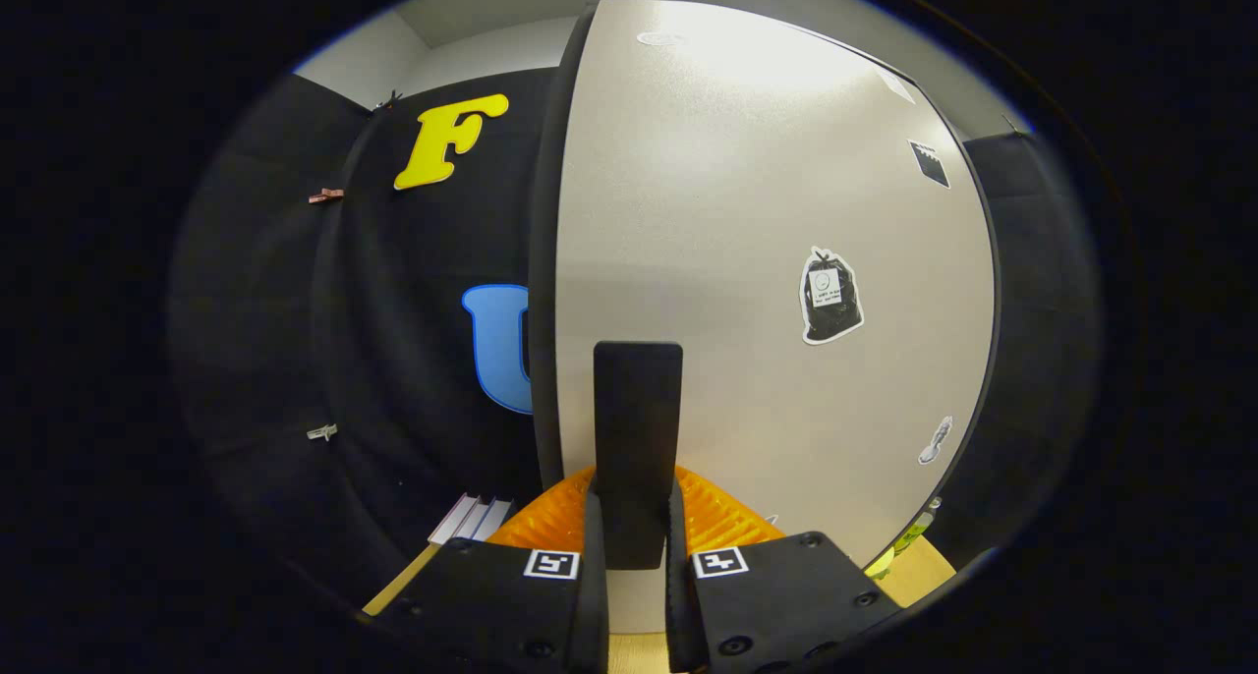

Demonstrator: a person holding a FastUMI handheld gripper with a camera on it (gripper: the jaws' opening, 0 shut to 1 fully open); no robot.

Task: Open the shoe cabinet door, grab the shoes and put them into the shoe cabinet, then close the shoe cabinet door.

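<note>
the gripper (637,546) has its two fingers drawn in on the dark upright handle (638,428) of the shoe cabinet door (747,222), one finger pressing each side of the handle's lower end, so the handle stands clamped between them and rises above the fingertips. the door is a pale, slightly speckled panel with a dark edge, and it takes up nearly everything ahead of the fingers; its left edge (546,261) curves upward just beside the handle. several stickers sit on the panel to the right of the handle: a black bag-shaped sticker (830,297) about level with the handle's top, a small dark one (929,163) higher up near the door's right edge, and a small pale one (936,440) lower down. right behind the fingers, on both sides of the handle's base, something orange and ribbed (722,517) shows; what it is cannot be told. beyond the door's left edge hangs the black cloth wall (393,360) of the booth, with a few small clips (325,196) on it. a pale slatted object (472,519) lies low on the left, next to a wooden surface (919,571) that also shows at the lower right, where a yellow-green item (909,536) peeks past the door's corner. no shoes can be made out
</note>
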